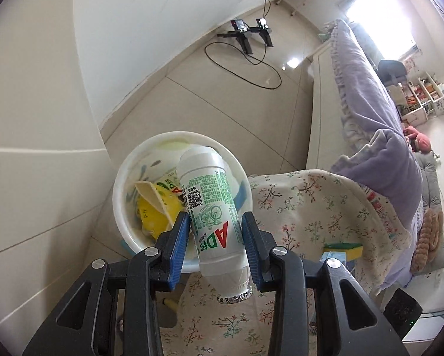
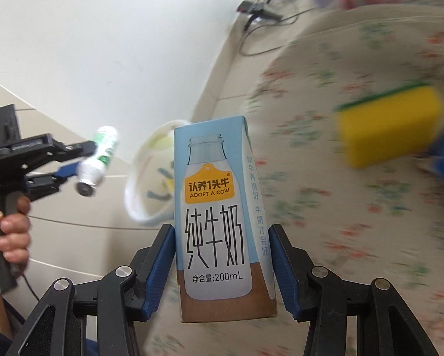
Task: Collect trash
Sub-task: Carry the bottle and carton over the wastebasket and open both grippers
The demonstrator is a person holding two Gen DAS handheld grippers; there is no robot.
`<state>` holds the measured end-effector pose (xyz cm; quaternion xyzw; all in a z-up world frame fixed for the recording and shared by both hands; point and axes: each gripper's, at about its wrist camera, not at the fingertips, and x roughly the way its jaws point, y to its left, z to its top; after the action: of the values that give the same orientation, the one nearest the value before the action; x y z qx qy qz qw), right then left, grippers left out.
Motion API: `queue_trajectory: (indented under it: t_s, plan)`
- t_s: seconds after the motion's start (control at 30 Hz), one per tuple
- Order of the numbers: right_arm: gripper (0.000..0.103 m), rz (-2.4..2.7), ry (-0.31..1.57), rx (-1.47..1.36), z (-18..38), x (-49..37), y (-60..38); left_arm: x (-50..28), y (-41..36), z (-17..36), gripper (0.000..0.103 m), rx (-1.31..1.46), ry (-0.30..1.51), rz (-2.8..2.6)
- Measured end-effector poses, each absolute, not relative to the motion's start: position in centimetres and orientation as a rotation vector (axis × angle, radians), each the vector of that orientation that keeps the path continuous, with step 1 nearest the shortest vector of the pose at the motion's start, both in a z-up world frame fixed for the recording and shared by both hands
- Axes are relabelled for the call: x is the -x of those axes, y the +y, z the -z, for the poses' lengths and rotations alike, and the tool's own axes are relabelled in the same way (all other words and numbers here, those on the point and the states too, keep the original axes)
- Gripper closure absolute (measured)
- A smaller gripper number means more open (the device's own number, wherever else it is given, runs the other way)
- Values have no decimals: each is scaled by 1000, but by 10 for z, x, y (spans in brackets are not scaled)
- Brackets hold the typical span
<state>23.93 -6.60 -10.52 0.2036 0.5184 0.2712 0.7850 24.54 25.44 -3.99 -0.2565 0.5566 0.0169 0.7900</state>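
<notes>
1. Between the blue pads of the left gripper (image 1: 216, 237), in the left wrist view, sits a small white drink bottle (image 1: 210, 207) with green print; the jaws are closed on its lower body. Its long axis runs away from the camera, base far, foil-rimmed mouth near and low.
2. Just beyond it stands a white bin (image 1: 127, 184) on the tiled floor (image 1: 222, 103), holding a yellow wrapper (image 1: 155, 210) and other scraps. The bottle covers the bin's right half.
3. Right of the bin lies a floral cloth (image 1: 311, 207) on the table, bearing a yellow sponge (image 1: 343, 247) partly hidden by the gripper. A purple quilt (image 1: 370, 112) lies far right; a black stand with a cable (image 1: 245, 37) sits on the far floor.
4. Held in the right gripper (image 2: 222, 267), in the right wrist view, a blue milk carton (image 2: 219, 222) stands upright, long axis vertical, printed face to the camera, jaws pressed on both sides.
5. Behind the carton the bin (image 2: 139, 207) is half hidden and blurred. At left a hand (image 2: 11, 225) holds the left gripper (image 2: 82, 160) with the bottle (image 2: 99, 157) tilted, mouth down.
6. To the right, the sponge (image 2: 388, 127) and the floral cloth (image 2: 340, 222) are smeared by motion; a blue object at the edge is cut off.
</notes>
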Motion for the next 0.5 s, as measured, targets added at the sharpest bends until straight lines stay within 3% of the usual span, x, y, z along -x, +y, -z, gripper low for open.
queue_trajectory:
  t_s: [0.5]
  plan:
    - [47,-662,1122,-443,96,-261,20,-264,273,76,62,559,1274,-150]
